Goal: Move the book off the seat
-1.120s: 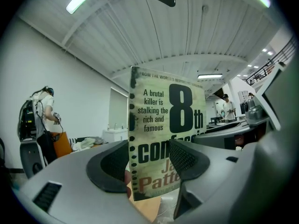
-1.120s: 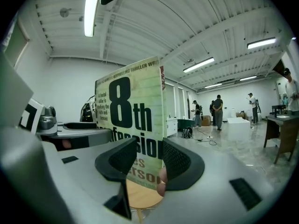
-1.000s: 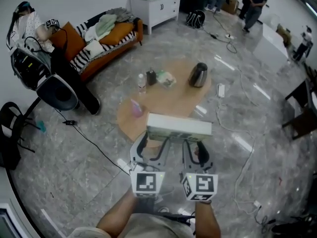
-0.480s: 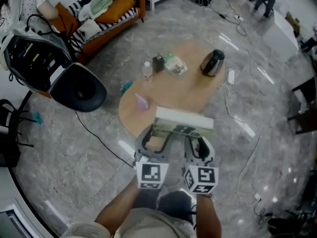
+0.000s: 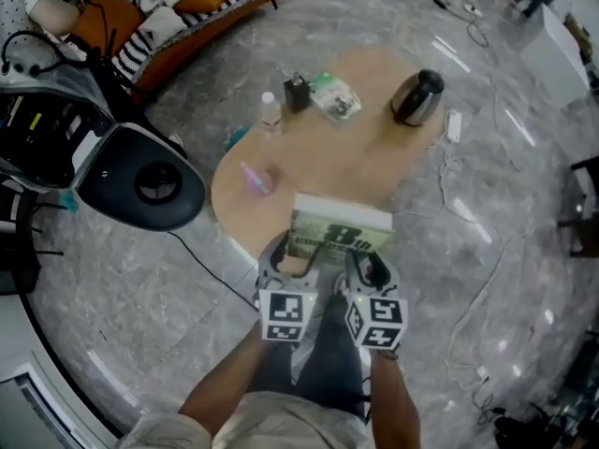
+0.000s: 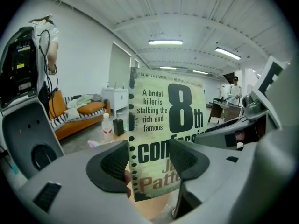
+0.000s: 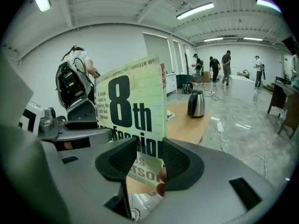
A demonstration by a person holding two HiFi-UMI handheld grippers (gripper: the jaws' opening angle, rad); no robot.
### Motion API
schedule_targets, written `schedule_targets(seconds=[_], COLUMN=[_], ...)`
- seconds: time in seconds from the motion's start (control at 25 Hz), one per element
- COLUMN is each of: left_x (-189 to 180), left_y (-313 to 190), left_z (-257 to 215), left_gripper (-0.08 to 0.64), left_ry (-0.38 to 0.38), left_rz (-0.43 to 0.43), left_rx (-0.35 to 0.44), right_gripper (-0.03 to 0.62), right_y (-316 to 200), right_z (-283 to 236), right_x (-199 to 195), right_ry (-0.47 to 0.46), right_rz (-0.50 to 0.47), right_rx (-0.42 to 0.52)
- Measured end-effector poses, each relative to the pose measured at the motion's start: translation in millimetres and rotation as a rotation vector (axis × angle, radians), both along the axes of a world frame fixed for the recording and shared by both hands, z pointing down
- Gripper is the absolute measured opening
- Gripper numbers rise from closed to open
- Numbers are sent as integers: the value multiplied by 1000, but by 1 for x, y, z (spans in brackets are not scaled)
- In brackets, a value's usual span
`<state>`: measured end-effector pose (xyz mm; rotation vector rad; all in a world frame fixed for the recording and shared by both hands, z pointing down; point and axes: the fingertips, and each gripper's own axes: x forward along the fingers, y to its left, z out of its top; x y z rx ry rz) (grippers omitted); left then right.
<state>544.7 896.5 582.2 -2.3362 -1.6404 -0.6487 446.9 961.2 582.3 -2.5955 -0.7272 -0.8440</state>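
Note:
The book (image 5: pixel 342 234), a pale green paperback with a big black "8th" on its cover, hangs over the near edge of the wooden table (image 5: pixel 365 162). Both grippers hold it by its near edge. My left gripper (image 5: pixel 290 256) is shut on the book's left part, my right gripper (image 5: pixel 363 262) on its right part. In the left gripper view the book (image 6: pixel 166 125) stands upright between the pads of the left gripper (image 6: pixel 149 164). From the right gripper's camera, the book (image 7: pixel 131 111) is clamped in the right gripper (image 7: pixel 148 164), with the other gripper beside it.
On the table stand a kettle (image 5: pixel 416 96), a water bottle (image 5: pixel 270 112), a small black container (image 5: pixel 298 92), a packet (image 5: pixel 335 99) and a pink item (image 5: pixel 253 178). A black round machine (image 5: pixel 140 190) sits left; an orange sofa (image 5: pixel 197 12) is beyond. Cables and a power strip (image 5: pixel 456 125) lie on the floor.
Both grippers have carried the book forward to the table's near edge. The book has tipped so its cover now faces up. The table looks closer.

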Motion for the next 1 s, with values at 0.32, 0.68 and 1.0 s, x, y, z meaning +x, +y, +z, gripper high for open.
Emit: schedule_targets(seconds=[0.32, 0.68, 1.0], left_x=[-12, 7, 25], left_y=[31, 46, 47], left_z=[87, 164, 200], left_gripper=[281, 281, 281], left_ry=[-83, -105, -153], left_rz=[-100, -168, -226], left_rx=[129, 212, 218], right_gripper=[172, 172, 173], right_y=[41, 62, 69], right_z=[84, 165, 197], right_x=[-4, 19, 44], right_ry=[-101, -134, -135], right_rz=[-103, -173, -215], right_rx=[128, 193, 179])
